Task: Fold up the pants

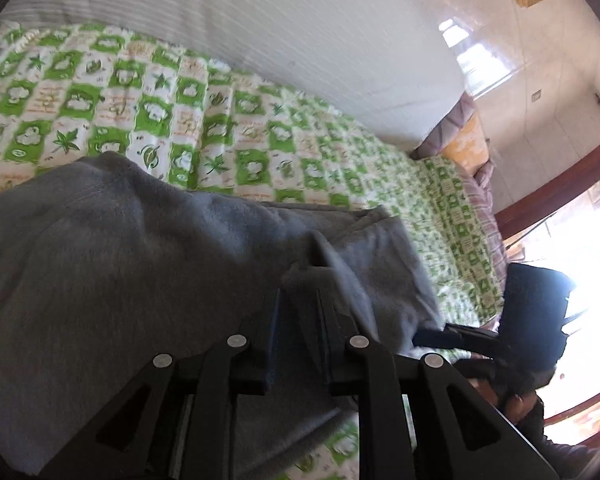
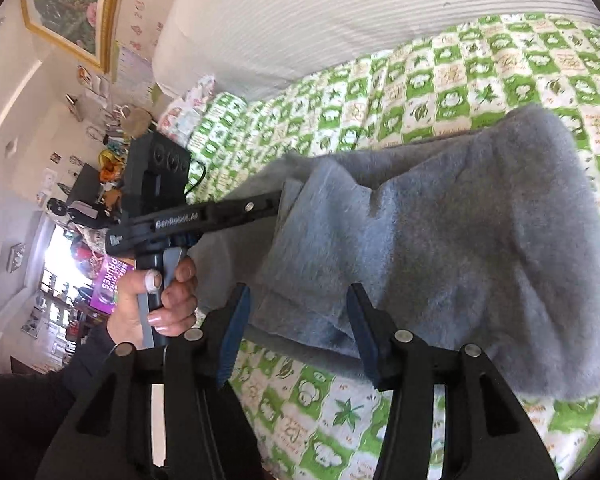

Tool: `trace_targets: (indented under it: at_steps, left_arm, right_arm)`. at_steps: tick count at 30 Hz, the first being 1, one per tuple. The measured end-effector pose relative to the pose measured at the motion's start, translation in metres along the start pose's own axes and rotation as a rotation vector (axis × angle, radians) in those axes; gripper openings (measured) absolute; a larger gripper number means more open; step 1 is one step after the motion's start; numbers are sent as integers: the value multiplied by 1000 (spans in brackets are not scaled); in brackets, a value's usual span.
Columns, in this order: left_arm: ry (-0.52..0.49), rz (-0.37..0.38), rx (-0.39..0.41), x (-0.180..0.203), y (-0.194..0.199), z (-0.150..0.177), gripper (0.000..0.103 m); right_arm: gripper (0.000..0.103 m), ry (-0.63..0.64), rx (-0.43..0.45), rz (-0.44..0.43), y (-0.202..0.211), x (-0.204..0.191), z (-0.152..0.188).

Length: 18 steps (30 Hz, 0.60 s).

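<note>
Grey fleece pants [image 1: 140, 248] lie in folded layers on a green-and-white patterned bedspread [image 1: 148, 92]. My left gripper [image 1: 298, 296] is shut on a fold of the pants' edge and holds it lifted. In the right wrist view the pants [image 2: 440, 240] fill the middle and right. My right gripper [image 2: 296, 304] is open, its jaws wide apart around the near edge of the cloth without pinching it. The left gripper [image 2: 278, 202] shows there too, held by a hand [image 2: 160, 300], clamping the pants' left edge.
A white ribbed mattress or headboard [image 1: 300, 40] runs along the far side of the bed. A gold-framed picture [image 2: 68, 8] hangs on the wall. A cluttered shelf area [image 2: 80, 200] stands left of the bed. A bright doorway [image 1: 580, 240] lies to the right.
</note>
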<state>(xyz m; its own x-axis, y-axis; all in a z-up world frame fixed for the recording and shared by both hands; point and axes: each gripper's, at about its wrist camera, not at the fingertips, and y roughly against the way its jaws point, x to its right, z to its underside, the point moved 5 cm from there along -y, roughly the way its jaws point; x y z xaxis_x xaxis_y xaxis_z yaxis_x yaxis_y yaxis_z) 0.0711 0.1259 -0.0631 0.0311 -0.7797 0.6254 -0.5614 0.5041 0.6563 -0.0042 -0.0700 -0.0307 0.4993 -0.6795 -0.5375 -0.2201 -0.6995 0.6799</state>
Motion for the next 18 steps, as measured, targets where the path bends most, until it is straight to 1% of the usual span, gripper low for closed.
trace_targets:
  at_steps: [1, 3, 5, 7, 9, 10, 11, 14, 16, 17, 18]
  left_arm:
    - [-1, 1, 15, 5, 7, 2, 24]
    - [3, 1, 37, 12, 14, 4, 33]
    - [1, 16, 51, 23, 20, 8, 35]
    - [-7, -22, 43, 30, 18, 14, 37]
    - [-14, -61, 25, 35, 10, 21, 43]
    - [-13, -107, 3, 34, 1, 28, 44]
    - [-5, -138, -17, 33, -7, 34, 44]
    - [25, -203, -73, 25, -28, 51, 44]
    - [34, -240, -95, 21, -40, 58, 44]
    - [41, -252, -99, 19, -44, 61, 42]
    - [47, -251, -98, 17, -47, 62, 41]
  right_arm:
    - [52, -2, 13, 10, 5, 2, -1]
    - [52, -12, 29, 25, 13, 7, -3]
    - [53, -31, 46, 44, 23, 14, -5]
    - [53, -47, 61, 61, 31, 22, -7]
    - [53, -52, 72, 89, 37, 27, -10]
    - [53, -53, 79, 109, 40, 31, -12]
    - [53, -55, 85, 125, 43, 35, -13]
    - [54, -75, 112, 197, 53, 50, -18]
    - [55, -89, 136, 247, 60, 60, -20]
    - [55, -96, 149, 272, 64, 66, -21]
    - [55, -102, 158, 293, 65, 71, -22]
